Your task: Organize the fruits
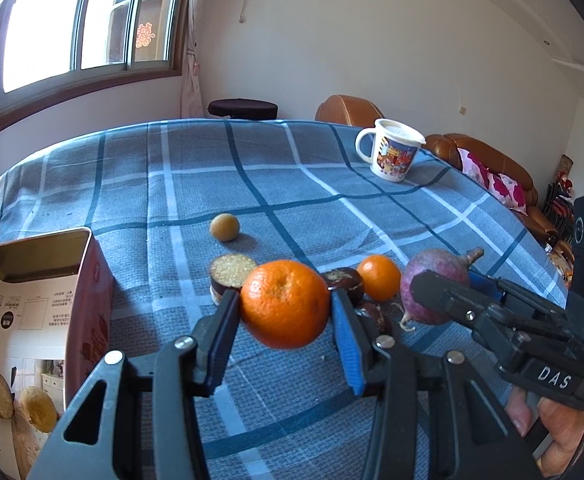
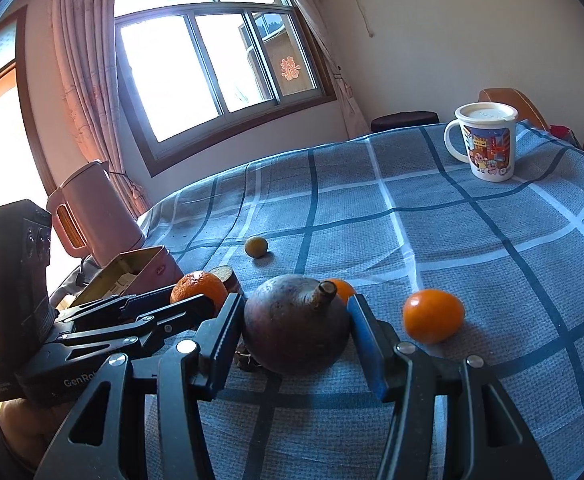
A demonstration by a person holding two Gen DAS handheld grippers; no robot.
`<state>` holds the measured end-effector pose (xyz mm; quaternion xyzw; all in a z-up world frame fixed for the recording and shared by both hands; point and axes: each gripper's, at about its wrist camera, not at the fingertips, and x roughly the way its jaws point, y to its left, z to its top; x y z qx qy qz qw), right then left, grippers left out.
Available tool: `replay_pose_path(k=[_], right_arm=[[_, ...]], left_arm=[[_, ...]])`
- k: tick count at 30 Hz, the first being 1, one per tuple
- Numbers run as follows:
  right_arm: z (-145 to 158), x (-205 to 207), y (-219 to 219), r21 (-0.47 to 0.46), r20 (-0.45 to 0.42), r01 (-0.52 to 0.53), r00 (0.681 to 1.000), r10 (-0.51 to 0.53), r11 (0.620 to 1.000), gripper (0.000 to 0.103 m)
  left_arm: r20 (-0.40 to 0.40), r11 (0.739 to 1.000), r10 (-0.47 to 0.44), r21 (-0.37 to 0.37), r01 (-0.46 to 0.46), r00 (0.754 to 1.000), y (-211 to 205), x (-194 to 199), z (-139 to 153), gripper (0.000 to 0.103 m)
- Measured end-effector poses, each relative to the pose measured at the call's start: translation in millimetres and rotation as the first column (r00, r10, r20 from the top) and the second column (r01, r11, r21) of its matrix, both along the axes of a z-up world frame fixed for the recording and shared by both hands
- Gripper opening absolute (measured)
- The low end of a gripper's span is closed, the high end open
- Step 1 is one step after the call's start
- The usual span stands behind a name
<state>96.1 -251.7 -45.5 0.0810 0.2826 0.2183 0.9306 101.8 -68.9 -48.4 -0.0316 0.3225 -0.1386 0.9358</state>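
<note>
My left gripper point(image 1: 285, 308) is shut on a large orange point(image 1: 285, 305) and holds it above the checked cloth; it also shows in the right wrist view point(image 2: 197, 289). My right gripper point(image 2: 296, 320) is shut on a purple round radish point(image 2: 296, 325) with a stub stem, which rests on or just above the cloth; the radish also shows in the left wrist view point(image 1: 432, 280). A small orange point(image 2: 432, 315) lies right of the radish. A small yellow-brown fruit point(image 1: 224, 227) lies farther back. An open tin box point(image 1: 39, 280) stands at the left.
A cut dark-skinned piece point(image 1: 231, 272) and dark chestnut-like pieces point(image 1: 346, 282) lie behind the large orange. A lidded white mug point(image 2: 486, 142) stands at the far right. A pink kettle point(image 2: 91, 212) stands beyond the tin box. Sofa and window lie behind the table.
</note>
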Motion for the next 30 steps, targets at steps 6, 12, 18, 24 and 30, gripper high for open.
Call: replay_pose_path(k=[6,12,18,24,30], right_arm=[[2.1,-3.2,-0.4,0.003,0.023,-0.004,1.000,0.004,1.000,0.055],[3.1,-5.6,-0.4,0.005,0.039,-0.008,0.999,0.008,1.000,0.055],[4.6,-9.2,-0.1,0.007,0.061,-0.017,0.998,0.016,1.000,0.055],[6.2,-12.6,0.3,0.009,0.079,-0.023,0.997,0.023,1.000,0.055],[7.3,-14.5,0.4,0.011,0.094,-0.031,0.995,0.029,0.999,0.055]], left_arm=[[0.039,1.000,0.009,0.005,-0.009,0.999,0.8,-6.3,4.2,0.048],[0.068,1.000,0.021,0.006,-0.021,0.997,2.2,-10.7,7.4,0.048],[0.109,0.999,0.031,0.011,-0.033,0.994,2.3,-17.7,11.3,0.048],[0.148,0.999,0.040,0.018,-0.043,0.988,1.3,-24.4,15.1,0.048],[0.180,0.999,0.044,0.023,-0.048,0.983,1.1,-30.0,17.9,0.048]])
